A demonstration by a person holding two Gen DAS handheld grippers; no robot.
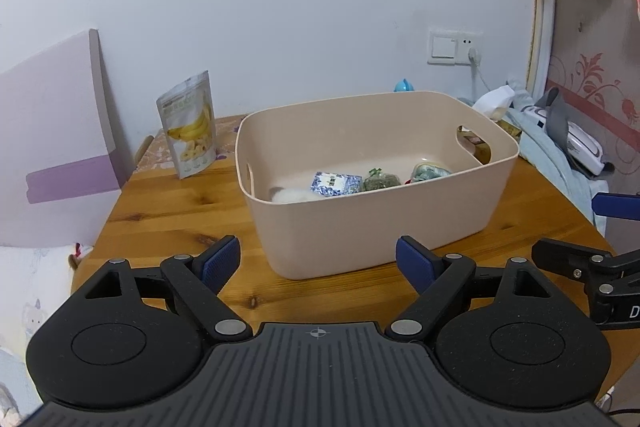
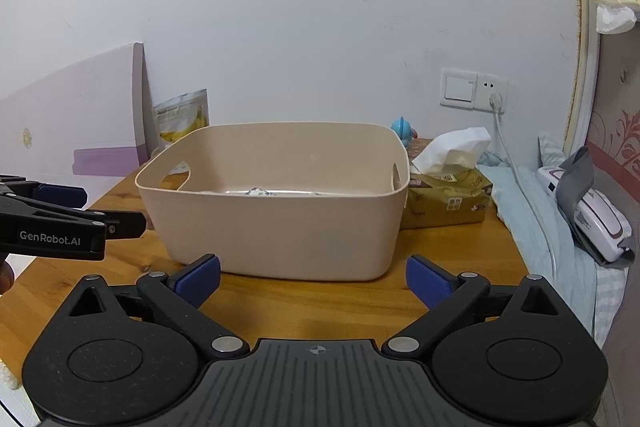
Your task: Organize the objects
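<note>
Bin (image 1: 372,227) already held small packets; your left claw (image 1: 318,263) and right claw (image 2: 314,281) gaped empty before it. Next you needed the banana pouch (image 1: 189,125), standing left of the bin.

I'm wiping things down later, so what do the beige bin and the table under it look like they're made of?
Beige bin: probably plastic, matte, with smooth moulded walls and cut-out handles. Table: looks like varnished pine, with visible grain and knots.
</note>
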